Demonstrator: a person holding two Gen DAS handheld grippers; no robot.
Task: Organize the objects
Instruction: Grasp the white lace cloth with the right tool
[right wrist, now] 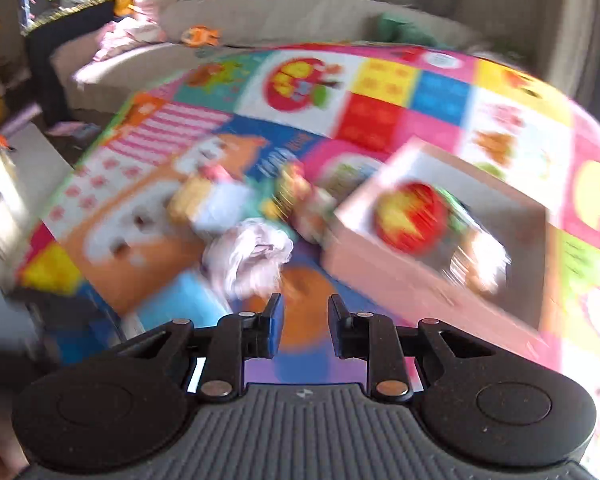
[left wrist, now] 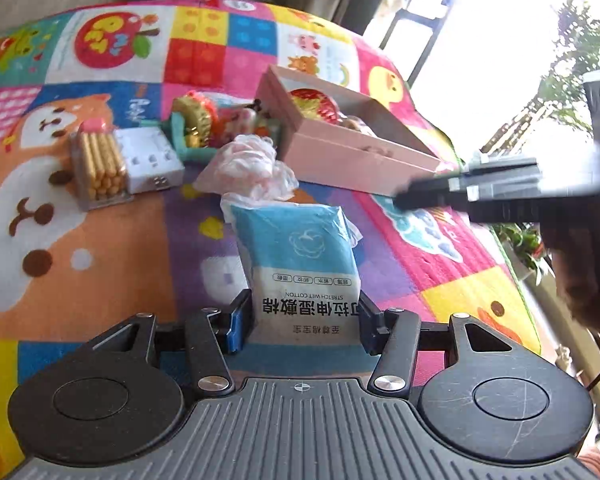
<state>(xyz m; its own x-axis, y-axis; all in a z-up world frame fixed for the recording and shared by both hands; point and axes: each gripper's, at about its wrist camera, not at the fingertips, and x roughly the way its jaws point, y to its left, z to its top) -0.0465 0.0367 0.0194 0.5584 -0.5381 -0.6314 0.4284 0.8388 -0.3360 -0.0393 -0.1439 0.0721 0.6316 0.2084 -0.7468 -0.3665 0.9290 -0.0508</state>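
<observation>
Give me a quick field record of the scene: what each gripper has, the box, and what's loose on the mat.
left gripper: shut on the blue cotton pad pack
right gripper: nothing between its jaws, narrow gap
pink box: open, on the mat, red and gold ornament inside
loose on play mat: crumpled plastic bag, pack of gold sticks, white case, toy pile
right wrist view: motion-blurred

Glossy plastic wipes pack (left wrist: 300,256); matt pink cardboard box (left wrist: 340,148).
</observation>
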